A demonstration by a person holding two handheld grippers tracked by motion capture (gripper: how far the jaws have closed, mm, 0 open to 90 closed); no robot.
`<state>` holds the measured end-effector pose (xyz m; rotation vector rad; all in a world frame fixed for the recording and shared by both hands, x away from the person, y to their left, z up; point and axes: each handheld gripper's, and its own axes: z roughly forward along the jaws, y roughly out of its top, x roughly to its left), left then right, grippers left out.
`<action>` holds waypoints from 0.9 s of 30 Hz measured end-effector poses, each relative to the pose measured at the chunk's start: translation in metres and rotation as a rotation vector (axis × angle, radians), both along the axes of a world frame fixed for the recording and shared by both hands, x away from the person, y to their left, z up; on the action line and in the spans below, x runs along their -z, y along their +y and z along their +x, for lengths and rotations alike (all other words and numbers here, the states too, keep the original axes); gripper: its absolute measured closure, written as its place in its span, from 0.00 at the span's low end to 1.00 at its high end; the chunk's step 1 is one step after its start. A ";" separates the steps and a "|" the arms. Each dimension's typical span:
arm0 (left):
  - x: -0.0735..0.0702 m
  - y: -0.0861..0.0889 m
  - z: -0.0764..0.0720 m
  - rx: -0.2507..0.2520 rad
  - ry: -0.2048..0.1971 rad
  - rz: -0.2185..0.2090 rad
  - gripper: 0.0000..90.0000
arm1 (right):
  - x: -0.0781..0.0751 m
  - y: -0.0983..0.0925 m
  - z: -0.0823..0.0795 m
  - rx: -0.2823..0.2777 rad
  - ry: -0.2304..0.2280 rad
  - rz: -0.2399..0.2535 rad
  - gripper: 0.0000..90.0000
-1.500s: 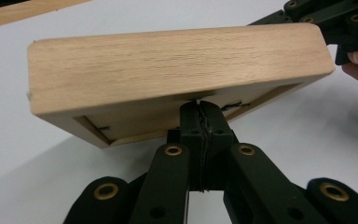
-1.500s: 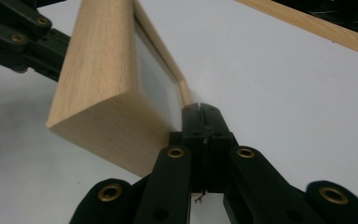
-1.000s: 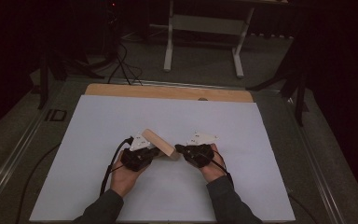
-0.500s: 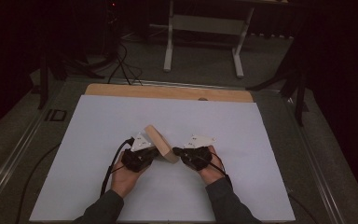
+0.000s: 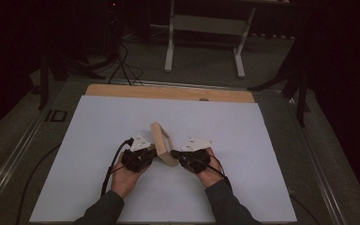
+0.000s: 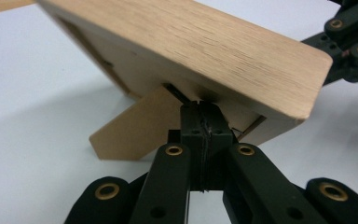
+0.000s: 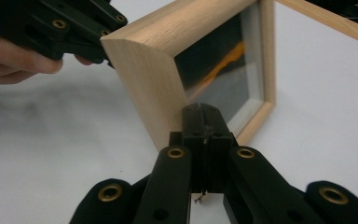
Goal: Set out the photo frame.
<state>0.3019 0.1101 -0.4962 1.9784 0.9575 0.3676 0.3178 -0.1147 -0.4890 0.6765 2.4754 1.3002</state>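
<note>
From the high view, a wooden picture frame [image 5: 161,143] stands tilted on the white sheet [image 5: 98,126] covering the table, with my left gripper [image 5: 153,153] touching its left side and my right gripper [image 5: 173,153] at its right — one hand on each.

In the left gripper view, my closed jaws press tip-first against the back of the frame [image 6: 200,51], just above its fold-out stand leg [image 6: 130,128]; they pinch nothing, only nudge.

In the right gripper view, my jaws are likewise closed and empty, their tips at the lower glass side of the frame [image 7: 168,60], while the left gripper [image 7: 65,23] shows beyond the frame's far edge.

I judge the step in hand to be propping the frame upright on its leg. Next, both tips should ease off slowly — only once the leg bears the weight.
</note>
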 end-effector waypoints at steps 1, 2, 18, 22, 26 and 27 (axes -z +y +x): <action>0.000 0.001 0.000 -0.002 0.003 -0.003 0.99 | 0.000 0.001 0.000 -0.002 -0.002 -0.001 1.00; 0.001 0.001 0.001 -0.004 0.005 -0.003 0.99 | 0.000 0.002 -0.001 -0.004 -0.002 0.000 1.00; 0.006 0.008 0.005 -0.030 0.018 -0.013 0.94 | 0.001 0.011 -0.007 -0.025 -0.008 0.008 0.96; 0.004 0.013 0.005 -0.047 0.007 -0.015 0.90 | 0.001 0.009 -0.007 -0.013 -0.021 -0.001 0.90; 0.001 0.020 0.004 -0.062 0.001 -0.016 0.87 | -0.002 0.005 -0.006 0.001 -0.027 0.002 0.87; 0.000 0.021 0.004 -0.067 0.001 -0.021 0.85 | -0.003 0.003 -0.005 0.005 -0.029 0.005 0.87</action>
